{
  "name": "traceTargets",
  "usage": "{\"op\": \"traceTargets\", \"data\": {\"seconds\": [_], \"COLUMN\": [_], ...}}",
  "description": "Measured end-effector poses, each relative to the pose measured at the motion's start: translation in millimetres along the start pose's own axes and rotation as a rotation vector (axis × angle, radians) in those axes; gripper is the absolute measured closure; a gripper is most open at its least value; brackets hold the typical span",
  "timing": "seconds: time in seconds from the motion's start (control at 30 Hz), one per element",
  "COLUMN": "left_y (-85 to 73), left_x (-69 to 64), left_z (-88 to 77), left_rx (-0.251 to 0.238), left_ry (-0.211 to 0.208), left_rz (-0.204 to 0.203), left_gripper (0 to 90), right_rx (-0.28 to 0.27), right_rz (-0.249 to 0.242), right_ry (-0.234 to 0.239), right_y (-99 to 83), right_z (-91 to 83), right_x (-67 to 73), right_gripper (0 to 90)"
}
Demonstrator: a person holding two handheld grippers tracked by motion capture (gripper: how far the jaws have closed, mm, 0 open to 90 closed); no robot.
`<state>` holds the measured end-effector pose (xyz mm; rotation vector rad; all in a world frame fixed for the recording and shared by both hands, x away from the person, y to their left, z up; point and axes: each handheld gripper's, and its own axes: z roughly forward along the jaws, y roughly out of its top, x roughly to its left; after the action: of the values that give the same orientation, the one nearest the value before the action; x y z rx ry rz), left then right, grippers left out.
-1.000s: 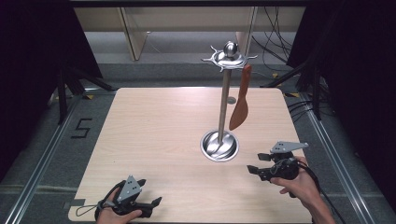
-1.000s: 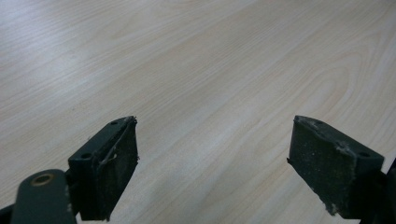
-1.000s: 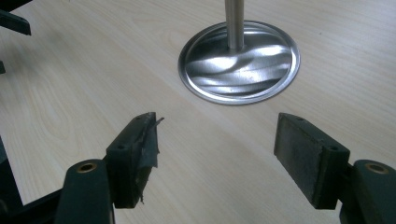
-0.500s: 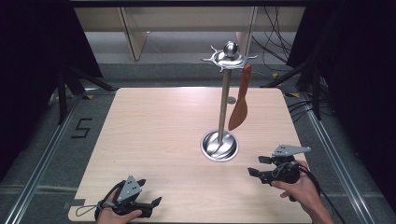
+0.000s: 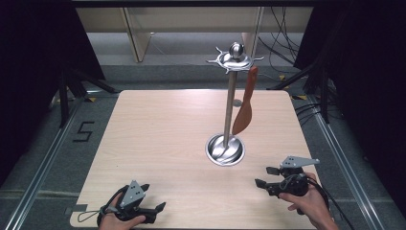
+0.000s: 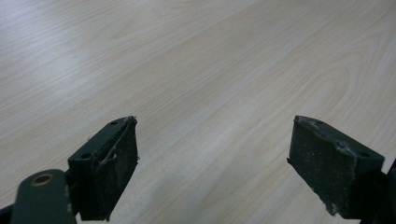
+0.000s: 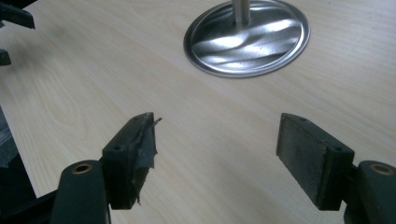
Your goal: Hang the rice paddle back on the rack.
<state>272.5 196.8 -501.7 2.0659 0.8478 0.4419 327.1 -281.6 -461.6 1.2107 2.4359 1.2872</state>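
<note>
A steel utensil stand (image 5: 230,103) rises from a round dished base (image 5: 225,150) (image 7: 247,37) right of the table's middle. An orange-brown spatula (image 5: 244,105) hangs from a hook on its crown, on the right side. My right gripper (image 5: 267,177) (image 7: 217,151) is held open low over the wood, just right and in front of the base, empty. At the front left edge my left gripper (image 5: 153,197) (image 6: 212,168) is open too, above bare wood with nothing between its jaws.
The light wooden table (image 5: 158,129) has a notched front left corner. Grey floor with rails surrounds it, a "5" marked at the left (image 5: 84,131). Cables lie at the back right (image 5: 282,43). The other gripper's dark jaw tip (image 7: 14,18) shows at the top left of the right gripper view.
My right gripper has drawn back toward the front edge, away from the stand's base, staying open. The left gripper has stayed put.
</note>
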Motion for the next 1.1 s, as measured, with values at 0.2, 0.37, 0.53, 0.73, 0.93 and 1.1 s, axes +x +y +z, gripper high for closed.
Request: {"op": "traceTargets", "data": {"seconds": [0.2, 0.37, 0.53, 0.73, 0.93, 1.1], "left_y": [-0.3, -0.9, -0.4, -0.8, 0.0, 0.0], "left_x": [-1.2, -2.6, -1.2, -2.9, -1.0, -1.0], "left_z": [-0.1, -0.3, 0.1, 0.1, 0.1, 0.1], "left_rx": [0.003, 0.005, -0.004, 0.001, 0.001, 0.001], "left_ry": [-0.005, 0.001, -0.003, -0.001, -0.001, -0.001], "left_rz": [-0.01, -0.038, -0.004, -0.04, -0.004, -0.004], "left_gripper": [14.8, 14.8, 14.8, 14.9, 14.9, 14.9], "right_rx": [0.016, 0.007, 0.026, 0.032, 0.039, 0.035], "right_rz": [0.0, 0.008, 0.003, -0.002, 0.012, -0.044], "right_ry": [0.004, -0.027, -0.035, -0.057, -0.063, -0.078], "right_y": [-6.6, -10.7, -16.9, -23.7, -27.4, -27.7], "right_z": [1.3, -0.6, -0.2, -2.4, -5.9, -6.4], "right_x": [4.0, 7.2, 9.8, 16.1, 20.8, 16.8], "right_gripper": [28.8, 28.4, 27.8, 27.6, 27.3, 27.3]}}
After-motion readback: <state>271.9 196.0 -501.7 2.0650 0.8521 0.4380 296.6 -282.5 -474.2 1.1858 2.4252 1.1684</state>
